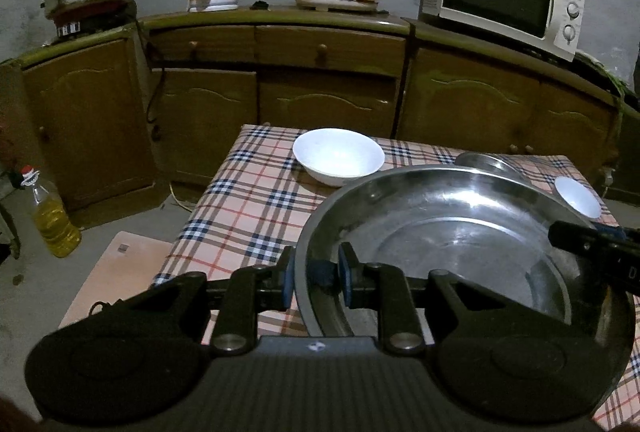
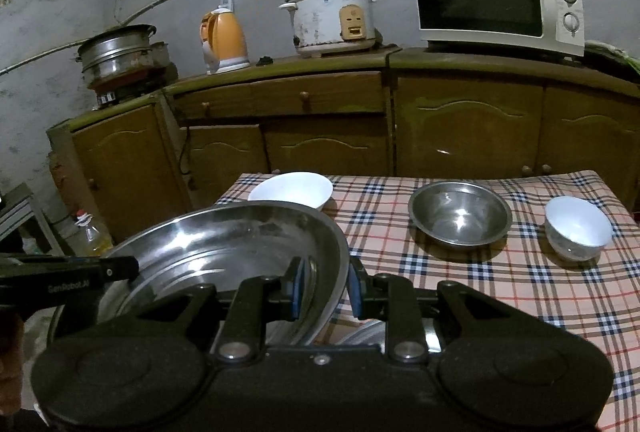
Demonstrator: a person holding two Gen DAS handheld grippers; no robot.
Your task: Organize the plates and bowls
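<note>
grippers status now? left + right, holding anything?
Left gripper: shut on the rim of the large steel basin.
Right gripper: shut on the opposite rim of the same basin.

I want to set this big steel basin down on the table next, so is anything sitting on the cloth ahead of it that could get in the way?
Yes. Beyond the steel basin, the white bowl sits at the far left, the small steel bowl mid-table and the small white bowl to the right. The checked cloth nearer than those looks bare.
</note>
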